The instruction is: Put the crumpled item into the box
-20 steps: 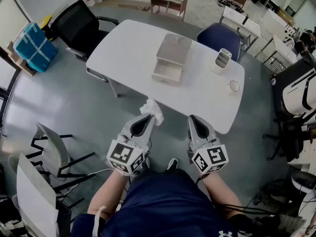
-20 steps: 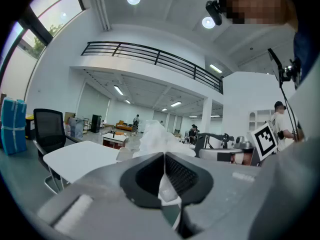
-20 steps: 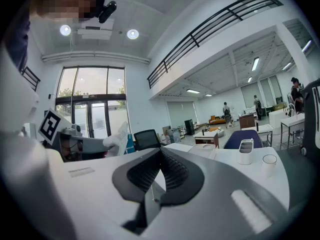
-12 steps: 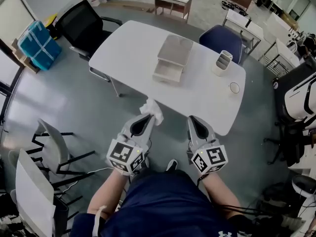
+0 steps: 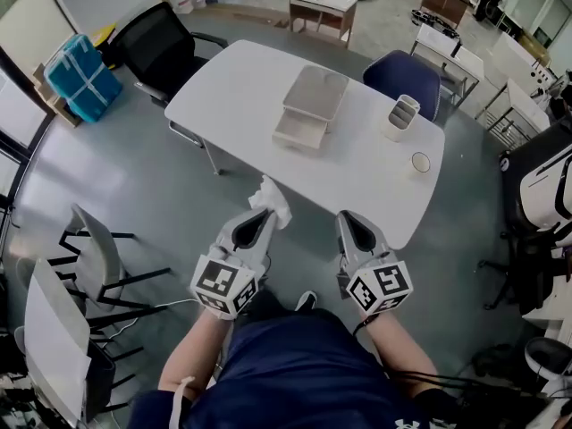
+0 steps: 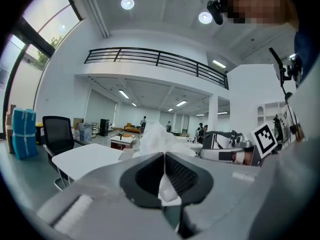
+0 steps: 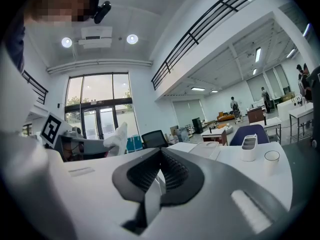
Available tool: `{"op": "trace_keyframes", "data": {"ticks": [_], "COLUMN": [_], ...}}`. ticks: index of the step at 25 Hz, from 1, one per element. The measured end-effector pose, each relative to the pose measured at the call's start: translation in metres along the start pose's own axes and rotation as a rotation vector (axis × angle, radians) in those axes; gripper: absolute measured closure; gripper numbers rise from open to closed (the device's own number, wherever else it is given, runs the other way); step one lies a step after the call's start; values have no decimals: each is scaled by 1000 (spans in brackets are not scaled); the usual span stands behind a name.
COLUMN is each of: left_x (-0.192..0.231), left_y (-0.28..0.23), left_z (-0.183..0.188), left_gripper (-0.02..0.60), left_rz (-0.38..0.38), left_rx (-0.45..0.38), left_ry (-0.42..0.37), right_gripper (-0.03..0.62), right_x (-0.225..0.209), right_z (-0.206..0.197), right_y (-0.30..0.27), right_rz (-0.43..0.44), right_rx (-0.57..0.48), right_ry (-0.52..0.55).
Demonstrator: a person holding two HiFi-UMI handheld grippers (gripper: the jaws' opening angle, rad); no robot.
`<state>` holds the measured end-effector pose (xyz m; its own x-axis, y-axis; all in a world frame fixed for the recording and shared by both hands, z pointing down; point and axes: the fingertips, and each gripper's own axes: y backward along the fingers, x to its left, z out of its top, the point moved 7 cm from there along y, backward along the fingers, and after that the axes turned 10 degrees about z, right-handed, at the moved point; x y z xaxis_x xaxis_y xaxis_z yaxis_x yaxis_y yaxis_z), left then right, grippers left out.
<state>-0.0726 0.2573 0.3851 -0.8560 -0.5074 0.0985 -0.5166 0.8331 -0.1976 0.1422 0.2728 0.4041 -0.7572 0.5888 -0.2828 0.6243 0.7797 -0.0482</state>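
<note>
Little has shifted since the earlier frames: both grippers hold the same stance before the person, and the bench (image 5: 223, 88) has drifted only slightly in the head view.

Left gripper (image 5: 265, 215): fingers pinched on the crumpled item (image 5: 272, 202), a white wad that sticks out past the tips, off the bench's near edge.

Right gripper (image 5: 347, 218): fingers pressed together, nothing between them.

Box (image 5: 315, 92): open at mid-bench, well apart from the item.

Assessment: pickup done. Carrying to the box and releasing are outstanding.
</note>
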Motion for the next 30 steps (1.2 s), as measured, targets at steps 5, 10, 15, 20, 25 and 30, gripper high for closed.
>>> {"op": "trace_keyframes", "data": {"ticks": [5,10,15,20,25,30], "left_x": [-12,-2,33,69,119,159], "left_y": [6,-4,-29,-55,-69,-90], "left_z": [-18,-17,10,44,54,56], "left_gripper": [571,571,571,571,571,571], "left_rz": [29,56,111,171,197,175], "left_rx": [42,40,-11,-92,-103,-98], "left_ry": [18,11,-22,-19,26,46], "right_gripper": [592,592,592,592,592,592], "right_x": [-10,-22,-37,-70,-87,-94], "right_z": [-10,-16,-2,28,53,50], "right_y": [8,0,-15,-37,-65,-101], "right_rz": [13,6,-9,-91,-161,-187], "right_rx": [28,44,38,-3,-45,-24], "right_ry": [-17,-36,-3,28,42,39]}}
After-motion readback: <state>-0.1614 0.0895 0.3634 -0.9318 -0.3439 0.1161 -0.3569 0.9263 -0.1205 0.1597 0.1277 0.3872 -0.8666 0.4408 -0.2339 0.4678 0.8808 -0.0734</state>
